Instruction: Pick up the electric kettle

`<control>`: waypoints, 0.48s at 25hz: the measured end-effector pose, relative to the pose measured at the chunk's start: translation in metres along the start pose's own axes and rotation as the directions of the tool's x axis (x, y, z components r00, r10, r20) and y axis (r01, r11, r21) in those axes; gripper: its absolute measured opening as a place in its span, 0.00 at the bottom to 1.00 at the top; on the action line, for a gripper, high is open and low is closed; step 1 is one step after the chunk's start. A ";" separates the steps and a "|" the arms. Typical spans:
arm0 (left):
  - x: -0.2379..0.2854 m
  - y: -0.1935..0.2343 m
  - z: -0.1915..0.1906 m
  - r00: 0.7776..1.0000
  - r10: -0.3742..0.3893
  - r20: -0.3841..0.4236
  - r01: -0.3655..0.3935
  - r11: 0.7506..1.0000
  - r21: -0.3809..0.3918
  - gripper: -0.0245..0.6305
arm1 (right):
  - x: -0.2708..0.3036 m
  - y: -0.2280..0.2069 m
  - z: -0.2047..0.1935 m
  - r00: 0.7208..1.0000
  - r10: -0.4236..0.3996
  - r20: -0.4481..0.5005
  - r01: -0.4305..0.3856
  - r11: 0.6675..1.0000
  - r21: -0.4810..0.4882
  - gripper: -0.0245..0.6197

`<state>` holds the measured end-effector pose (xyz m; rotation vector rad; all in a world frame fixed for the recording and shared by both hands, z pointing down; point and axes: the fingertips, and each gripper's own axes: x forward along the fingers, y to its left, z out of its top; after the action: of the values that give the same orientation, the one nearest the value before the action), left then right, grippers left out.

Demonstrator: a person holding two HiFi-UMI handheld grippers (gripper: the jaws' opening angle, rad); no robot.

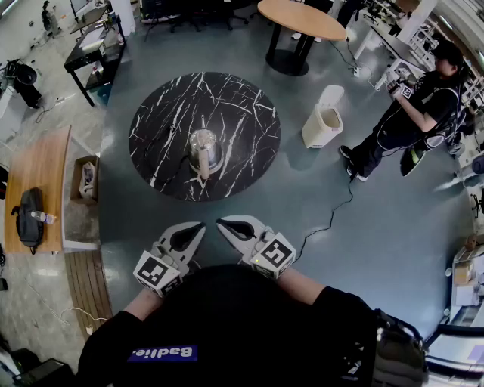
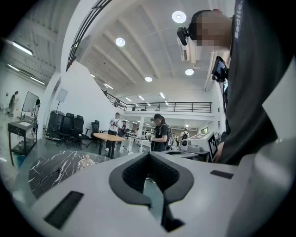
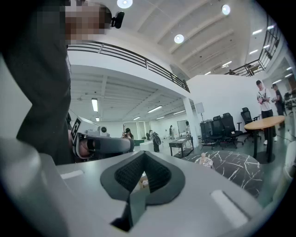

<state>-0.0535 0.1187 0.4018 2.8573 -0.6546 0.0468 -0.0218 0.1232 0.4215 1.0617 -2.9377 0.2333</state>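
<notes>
The electric kettle (image 1: 204,147) is a shiny metal pot with a pale handle. It stands upright near the middle of a round black marble table (image 1: 242,113). My left gripper (image 1: 198,225) and right gripper (image 1: 221,222) are held close to my body, well short of the table, with their tips almost together. Both are shut and hold nothing. In the left gripper view the kettle (image 2: 85,161) is small and far off to the left of the shut gripper (image 2: 149,159). The right gripper view has the kettle (image 3: 205,160) to the right of the shut gripper (image 3: 143,155).
A white waste bin (image 1: 323,117) stands right of the table, and a person (image 1: 423,113) stands beyond it. A round wooden table (image 1: 301,19) is at the back. A cardboard box (image 1: 85,180) and a wooden bench with a black bag (image 1: 30,215) are at left. A cable (image 1: 333,212) runs over the floor.
</notes>
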 end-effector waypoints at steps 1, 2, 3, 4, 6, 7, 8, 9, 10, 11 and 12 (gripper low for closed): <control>0.000 -0.001 0.000 1.000 -0.001 -0.001 0.001 1.000 0.002 0.05 | -0.001 0.001 0.000 1.000 0.003 0.003 -0.003 1.000 0.003 0.04; 0.001 -0.002 0.000 1.000 -0.001 -0.003 0.001 1.000 0.004 0.05 | -0.001 0.001 -0.001 1.000 0.005 0.004 -0.005 1.000 0.006 0.04; 0.001 -0.003 0.002 1.000 0.002 -0.007 -0.002 1.000 0.006 0.05 | -0.002 0.002 -0.001 1.000 0.007 0.004 -0.007 1.000 0.010 0.04; 0.002 -0.004 0.003 1.000 0.005 -0.013 -0.005 1.000 0.006 0.05 | -0.003 0.002 -0.001 1.000 0.007 0.000 -0.007 1.000 0.013 0.04; 0.003 -0.004 0.005 1.000 0.012 -0.020 -0.012 1.000 0.004 0.05 | -0.004 0.001 -0.004 1.000 0.008 -0.013 -0.008 1.000 0.012 0.04; 0.003 -0.004 0.004 1.000 0.011 -0.018 -0.011 1.000 0.004 0.05 | -0.005 0.001 -0.005 1.000 0.010 -0.017 -0.010 1.000 0.009 0.04; 0.003 -0.005 0.003 1.000 0.006 -0.012 -0.006 1.000 0.003 0.05 | -0.005 0.001 -0.005 1.000 0.012 -0.015 -0.012 1.000 0.006 0.04; 0.003 -0.006 0.002 1.000 0.000 -0.005 0.000 1.000 0.001 0.05 | -0.005 0.001 -0.004 1.000 0.014 -0.011 -0.014 1.000 0.004 0.04; 0.003 -0.007 0.001 1.000 -0.004 -0.002 0.004 1.000 -0.001 0.05 | -0.006 0.001 -0.003 1.000 0.015 -0.005 -0.015 1.000 0.005 0.04; 0.003 -0.007 0.000 1.000 -0.006 -0.002 0.006 1.000 -0.001 0.05 | -0.006 0.001 -0.002 1.000 0.018 -0.001 -0.018 1.000 0.008 0.04; 0.003 -0.007 -0.001 1.000 -0.006 -0.004 0.006 1.000 0.003 0.05 | -0.006 0.002 -0.002 1.000 0.021 0.000 -0.021 1.000 0.015 0.04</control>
<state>-0.0477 0.1238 0.4016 2.8609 -0.6455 0.0529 -0.0185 0.1288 0.4230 1.0325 -2.9534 0.2555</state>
